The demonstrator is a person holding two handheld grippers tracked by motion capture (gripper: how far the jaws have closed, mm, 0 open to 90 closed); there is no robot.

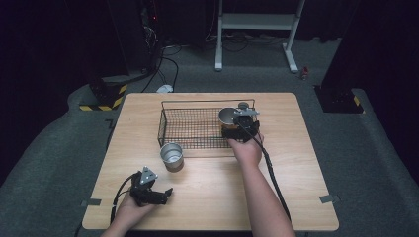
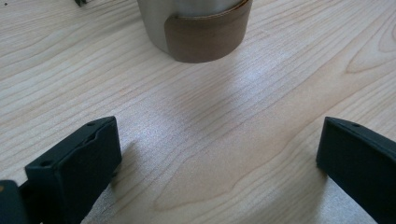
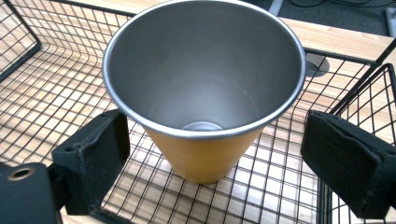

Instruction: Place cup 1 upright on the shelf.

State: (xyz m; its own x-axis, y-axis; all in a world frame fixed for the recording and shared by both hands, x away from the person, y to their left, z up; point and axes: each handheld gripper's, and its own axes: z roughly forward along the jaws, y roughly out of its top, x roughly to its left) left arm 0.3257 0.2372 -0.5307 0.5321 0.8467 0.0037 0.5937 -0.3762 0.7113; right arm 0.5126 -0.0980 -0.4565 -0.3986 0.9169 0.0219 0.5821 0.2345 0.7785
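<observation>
Tapered steel cup [image 3: 203, 93] w/ orange sleeve stands in wire basket [image 1: 190, 128]; right gripper [image 3: 215, 154] spread, untouching. Left gripper [image 2: 219, 163] released over woodgrain table [image 2: 224, 116], near brown-sleeved cup [image 2: 201, 28].

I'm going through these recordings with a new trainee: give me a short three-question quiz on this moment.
1. True or false: the cup in the wire basket stands upright.
2. Where is the other cup? A) in the basket B) on the table, in front of the basket C) held by the left gripper
3. Is the right gripper shut on the cup in the basket, or open around it?

Key: 1 true; 2 B; 3 open, one jaw on each side, neither clearly touching.
</observation>
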